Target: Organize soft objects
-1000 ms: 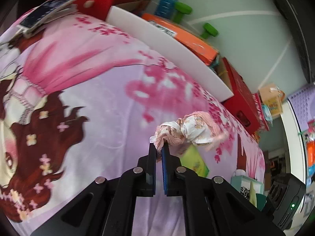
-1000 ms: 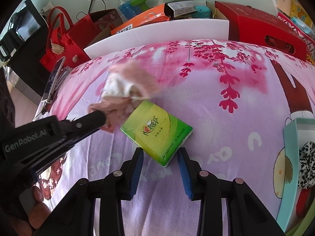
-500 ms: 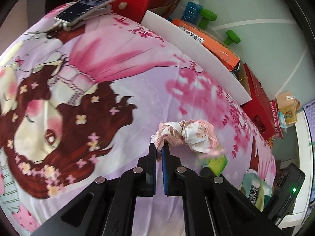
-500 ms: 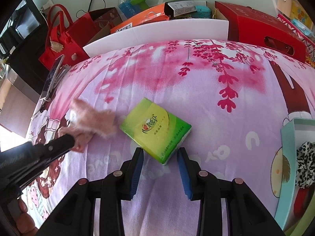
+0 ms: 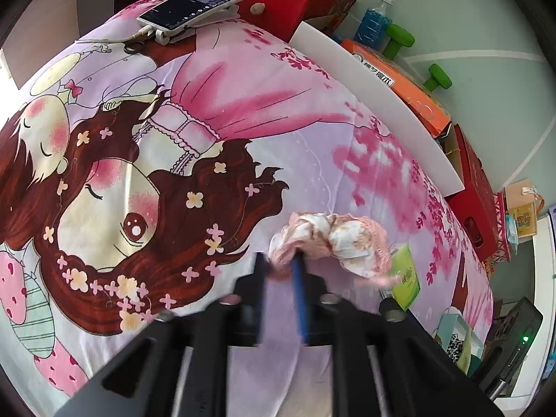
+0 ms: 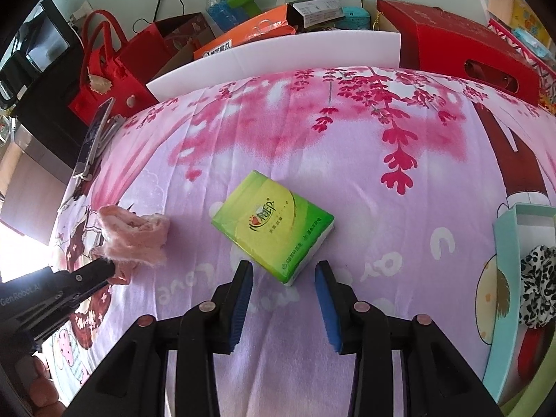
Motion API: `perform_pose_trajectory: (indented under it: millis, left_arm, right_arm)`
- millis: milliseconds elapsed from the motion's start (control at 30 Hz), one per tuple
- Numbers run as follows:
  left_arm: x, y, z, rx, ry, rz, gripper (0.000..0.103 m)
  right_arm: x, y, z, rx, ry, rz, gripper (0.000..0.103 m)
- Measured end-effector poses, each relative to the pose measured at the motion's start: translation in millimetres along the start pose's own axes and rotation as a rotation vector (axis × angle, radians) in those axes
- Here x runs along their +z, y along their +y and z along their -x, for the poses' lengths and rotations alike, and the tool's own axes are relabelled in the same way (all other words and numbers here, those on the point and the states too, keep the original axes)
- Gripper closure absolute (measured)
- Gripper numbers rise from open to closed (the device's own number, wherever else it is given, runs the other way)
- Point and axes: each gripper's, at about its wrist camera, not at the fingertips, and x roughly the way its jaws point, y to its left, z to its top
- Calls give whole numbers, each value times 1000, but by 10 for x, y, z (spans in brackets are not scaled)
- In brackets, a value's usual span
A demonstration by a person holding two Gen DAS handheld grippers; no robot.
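Two grippers opening: left gripper (image 5: pixel 281 271) apparently releasing pink scrunchie (image 5: pixel 330 243) at its tips; right gripper (image 6: pixel 283 278) straddling tissue pack (image 6: pixel 272 231), lying diagonally at frame centre.

We note a crumpled pink-and-white scrunchie (image 5: pixel 333 243) lying on the bedsheet; green tissue pack (image 6: pixel 272 231) flat, just beside it.

Two close downward wrist views; shared bedsheet (image 5: pixel 312 160)
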Motion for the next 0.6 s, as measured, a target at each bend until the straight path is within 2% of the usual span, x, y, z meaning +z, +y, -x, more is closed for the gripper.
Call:
perform_pose_trajectory:
  millis: [33, 67, 200, 267, 300, 367, 400, 600]
  left_arm:
    - [1, -2, 22, 1, -3, 4, 60]
    - [5, -2, 40, 0, -7, 6, 54]
    - [36, -3, 145, -10, -26, 14, 53]
    - [56, -7, 206, -15, -43, 17, 45]
    - [65, -15, 225, -17, -48, 15, 42]
    - [73, -39, 249, -17, -57, 11, 34]
    - [73, -57, 246, -15, -60, 7, 32]
    - [64, -162, 109, -27, -30, -13, 26]
  right_arm:
    - [4, 1, 6, -2, 4, -1, 46]
    - [10, 0, 19, -4, 9, 0, 42]
    - [40, 6, 110, -24, 0, 0, 42]
    - [70, 1, 165, -32, -14, -2, 40]
    - [82, -7, 198, -32, -25, -4, 38]
    - [117, -22, 246, -35, -47, -12, 27]
    - [137, -34, 259, -34, -58, -18, 26]
    - [219, -81, 217, -9, -76, -49, 8]
